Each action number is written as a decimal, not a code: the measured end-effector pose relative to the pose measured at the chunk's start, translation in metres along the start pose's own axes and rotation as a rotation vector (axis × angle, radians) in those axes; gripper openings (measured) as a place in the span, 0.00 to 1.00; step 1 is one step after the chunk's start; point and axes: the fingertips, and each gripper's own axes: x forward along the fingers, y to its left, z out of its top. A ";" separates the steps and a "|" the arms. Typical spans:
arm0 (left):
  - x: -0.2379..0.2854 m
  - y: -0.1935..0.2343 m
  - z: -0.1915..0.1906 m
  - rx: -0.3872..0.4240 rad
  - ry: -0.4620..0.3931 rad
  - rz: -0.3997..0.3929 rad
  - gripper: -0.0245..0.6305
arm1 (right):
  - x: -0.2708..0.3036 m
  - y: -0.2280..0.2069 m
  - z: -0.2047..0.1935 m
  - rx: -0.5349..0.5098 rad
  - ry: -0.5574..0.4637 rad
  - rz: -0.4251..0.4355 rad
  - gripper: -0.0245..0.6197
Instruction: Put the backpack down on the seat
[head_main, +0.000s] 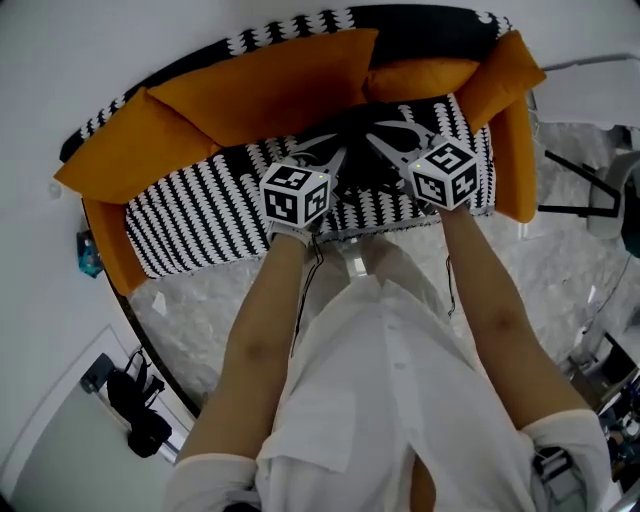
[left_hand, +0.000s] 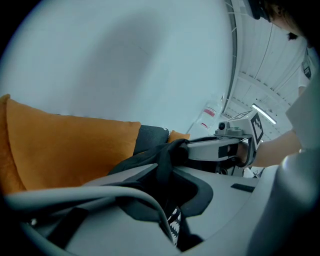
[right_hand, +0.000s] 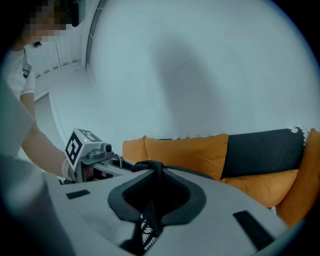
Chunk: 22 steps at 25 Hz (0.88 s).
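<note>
A black backpack (head_main: 345, 128) shows as a dark mass over the black-and-white patterned seat (head_main: 200, 215) of an orange sofa. Whether it rests on the seat I cannot tell. My left gripper (head_main: 330, 160) and right gripper (head_main: 385, 143) meet over it from either side. A black strap (left_hand: 162, 157) runs through the shut jaws of the left gripper (left_hand: 165, 167), with the right gripper (left_hand: 210, 149) just beyond. In the right gripper view the same kind of strap (right_hand: 154, 170) is pinched between the right gripper (right_hand: 152, 175) jaws, and the left gripper (right_hand: 107, 167) is close at the left.
Orange cushions (head_main: 270, 85) line the sofa's back, and an orange side cushion (head_main: 515, 130) stands at its right end. A pale stone-patterned floor (head_main: 200, 310) lies before the seat. A dark chair frame (head_main: 590, 195) is at the right, and a black object (head_main: 135, 400) at lower left.
</note>
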 end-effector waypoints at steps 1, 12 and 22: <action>0.002 0.001 0.000 0.002 0.001 0.002 0.11 | 0.001 -0.002 0.000 -0.003 0.004 -0.003 0.11; 0.006 0.007 0.003 0.038 0.041 0.003 0.15 | 0.007 -0.010 0.002 -0.018 0.033 0.010 0.11; -0.018 0.010 -0.003 0.032 0.061 0.032 0.37 | 0.003 -0.014 -0.005 -0.146 0.190 -0.085 0.21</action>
